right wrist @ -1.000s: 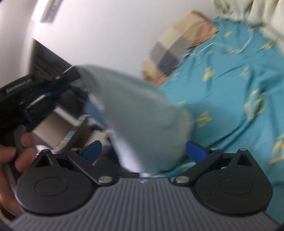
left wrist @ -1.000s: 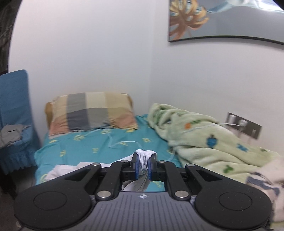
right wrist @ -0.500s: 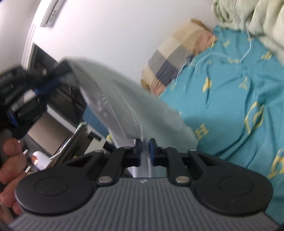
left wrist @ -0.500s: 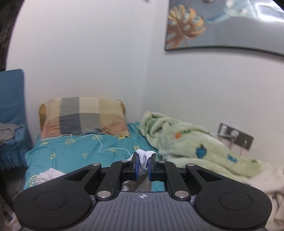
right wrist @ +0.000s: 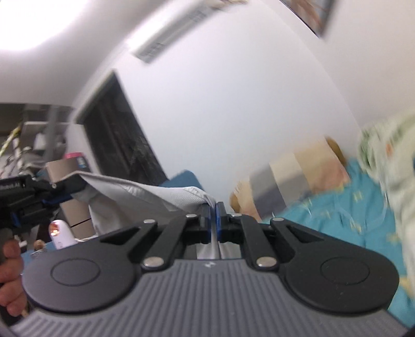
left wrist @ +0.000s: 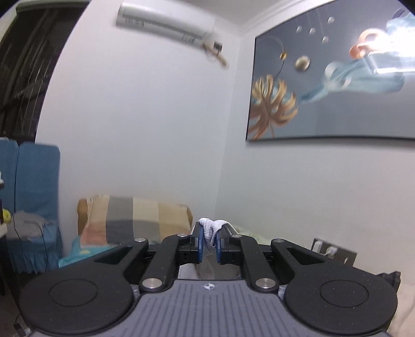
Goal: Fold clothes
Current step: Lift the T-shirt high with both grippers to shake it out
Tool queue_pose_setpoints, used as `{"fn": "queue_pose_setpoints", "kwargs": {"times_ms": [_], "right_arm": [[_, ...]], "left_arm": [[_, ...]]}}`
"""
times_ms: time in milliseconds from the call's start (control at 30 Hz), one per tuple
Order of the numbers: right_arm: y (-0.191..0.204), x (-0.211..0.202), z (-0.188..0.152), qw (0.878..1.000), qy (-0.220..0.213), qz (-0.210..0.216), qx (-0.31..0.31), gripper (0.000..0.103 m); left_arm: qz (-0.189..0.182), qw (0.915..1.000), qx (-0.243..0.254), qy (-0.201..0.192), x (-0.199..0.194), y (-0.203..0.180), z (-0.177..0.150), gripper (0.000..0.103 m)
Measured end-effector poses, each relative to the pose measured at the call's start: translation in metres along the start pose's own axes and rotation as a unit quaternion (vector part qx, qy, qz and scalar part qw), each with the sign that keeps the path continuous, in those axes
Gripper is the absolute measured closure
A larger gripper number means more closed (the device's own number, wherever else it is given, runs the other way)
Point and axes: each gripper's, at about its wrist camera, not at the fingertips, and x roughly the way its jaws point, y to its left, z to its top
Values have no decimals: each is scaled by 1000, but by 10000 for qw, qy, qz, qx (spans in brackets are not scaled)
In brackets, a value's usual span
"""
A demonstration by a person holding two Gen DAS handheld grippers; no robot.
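A light grey garment (right wrist: 145,194) hangs stretched in the air between my two grippers. My right gripper (right wrist: 213,207) is shut on one corner of it. My left gripper (left wrist: 209,233) is shut on a bunched white-grey edge of the garment (left wrist: 211,228). In the right wrist view the left gripper (right wrist: 55,193) shows at the far left, held by a hand, gripping the other end of the cloth. Both grippers are raised well above the bed.
A bed with a teal sheet (right wrist: 345,220), a checked pillow (left wrist: 135,220) and a green fleece blanket (right wrist: 389,160) lies below. A blue-covered chair (left wrist: 33,202) stands at the left. Walls, an air conditioner (left wrist: 166,23) and a framed picture (left wrist: 334,85) are ahead.
Both grippers have risen and tilted up, lifting the garment off the bed. The right gripper, open one second ago, has closed on the cloth.
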Motion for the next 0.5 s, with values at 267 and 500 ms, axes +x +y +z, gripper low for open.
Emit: {"fn": "queue_pose_setpoints", "kwargs": {"times_ms": [267,500], "right_arm": [[86,-43,110,9926,-373,389,-1090,97],[180,-112,194,9795,-797,514,-1775,97]], "left_arm": [[-129,9952,-95,-962,-117,-28,89,93],[-235,9848,-88,-1716,-232,-61,171,95]]}}
